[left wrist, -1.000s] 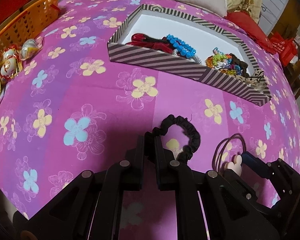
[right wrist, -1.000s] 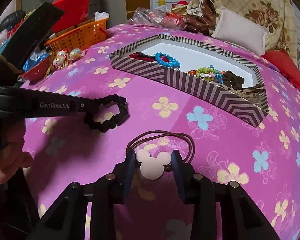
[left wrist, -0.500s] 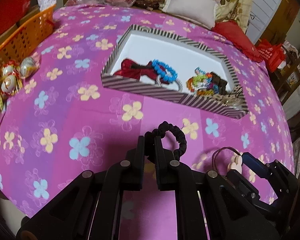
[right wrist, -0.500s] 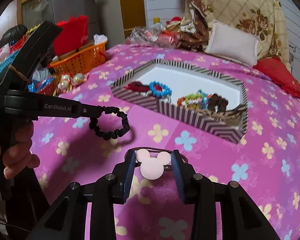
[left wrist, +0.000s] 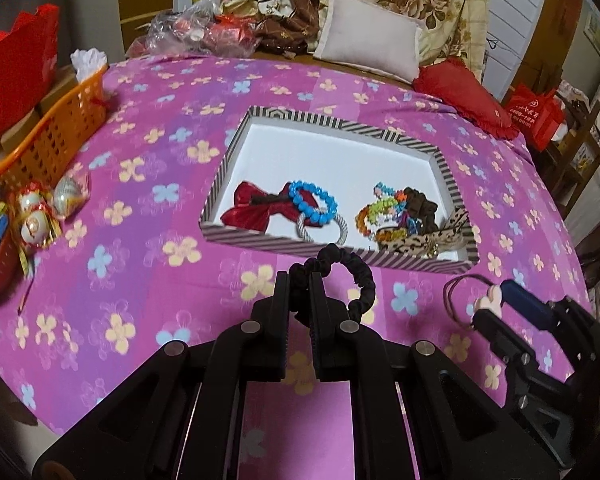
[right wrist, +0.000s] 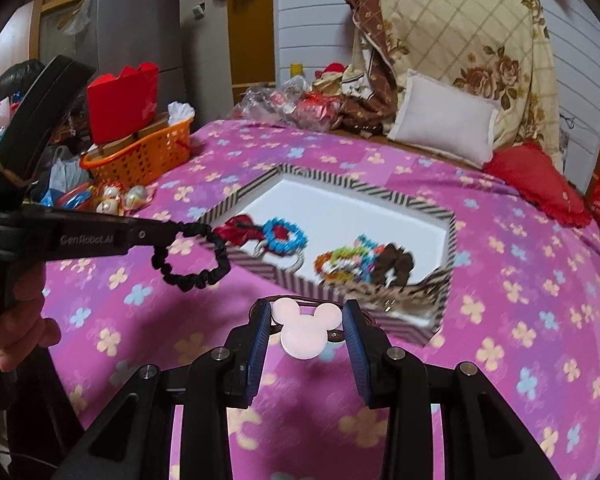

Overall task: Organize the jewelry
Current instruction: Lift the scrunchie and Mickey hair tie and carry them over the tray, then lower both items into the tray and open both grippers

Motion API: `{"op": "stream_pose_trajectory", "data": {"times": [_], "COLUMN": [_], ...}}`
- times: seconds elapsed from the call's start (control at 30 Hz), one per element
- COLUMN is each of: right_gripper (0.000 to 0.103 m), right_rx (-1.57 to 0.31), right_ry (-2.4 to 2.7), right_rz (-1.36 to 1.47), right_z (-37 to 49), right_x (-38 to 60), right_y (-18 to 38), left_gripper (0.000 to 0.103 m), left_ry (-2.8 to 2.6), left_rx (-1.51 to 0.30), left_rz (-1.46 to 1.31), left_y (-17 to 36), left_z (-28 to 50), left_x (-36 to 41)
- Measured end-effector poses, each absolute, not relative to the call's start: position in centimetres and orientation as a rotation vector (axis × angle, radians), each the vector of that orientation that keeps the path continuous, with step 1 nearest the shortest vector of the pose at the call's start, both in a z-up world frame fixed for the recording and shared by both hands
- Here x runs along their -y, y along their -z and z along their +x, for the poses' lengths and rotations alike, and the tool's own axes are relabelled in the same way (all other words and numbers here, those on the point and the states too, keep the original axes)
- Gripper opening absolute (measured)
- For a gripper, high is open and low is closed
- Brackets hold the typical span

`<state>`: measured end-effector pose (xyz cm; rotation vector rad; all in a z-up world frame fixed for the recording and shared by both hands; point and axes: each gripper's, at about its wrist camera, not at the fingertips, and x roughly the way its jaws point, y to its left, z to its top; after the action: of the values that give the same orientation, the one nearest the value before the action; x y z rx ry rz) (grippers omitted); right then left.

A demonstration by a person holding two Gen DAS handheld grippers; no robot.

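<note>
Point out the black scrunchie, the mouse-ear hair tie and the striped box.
black scrunchie (left wrist: 362,280), left wrist view, on its fabric loop.
mouse-ear hair tie (right wrist: 305,332), right wrist view, on the pale charm.
striped box (left wrist: 340,124), left wrist view, on its far wall.

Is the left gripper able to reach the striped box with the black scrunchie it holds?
Probably yes. The left gripper holds the black scrunchie just before the striped box; only bare cloth lies between them.

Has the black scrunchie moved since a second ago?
Yes. The black scrunchie, earlier low over the cloth, now overlaps the striped box, carried up and toward it.
</note>
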<state>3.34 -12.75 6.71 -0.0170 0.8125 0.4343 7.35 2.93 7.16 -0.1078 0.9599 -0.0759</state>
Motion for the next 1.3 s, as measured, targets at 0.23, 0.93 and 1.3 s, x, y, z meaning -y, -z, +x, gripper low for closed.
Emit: {"op": "stream_pose_trajectory", "data": {"times": [0.23,0.93,1.3], "right_gripper": [0.035,0.035,0.036], "right_rx": [-0.798,-0.873,-0.951], "right_ry": [-0.411,-0.437,-0.466], "right_rz": [-0.038,-0.042,-0.025], "right_z": [5.8,14.9,17.1], "right_x": [13.1,11.0,9.4], "right_y": [-6.9,-1.8,2.2], "left_gripper": [0.007,0.007,0.007], "left_ry": [0.063,0.044,0.007], "left_rx": [-0.955,-1.021,-1.063], "left_rz": [-0.096,-0.145,-0.123], "left_y": [-7.2,-2.9,0.5], "left_z": [9.4,18.6,20.0], "left_x": [-2.5,-1.8,-2.6]}}
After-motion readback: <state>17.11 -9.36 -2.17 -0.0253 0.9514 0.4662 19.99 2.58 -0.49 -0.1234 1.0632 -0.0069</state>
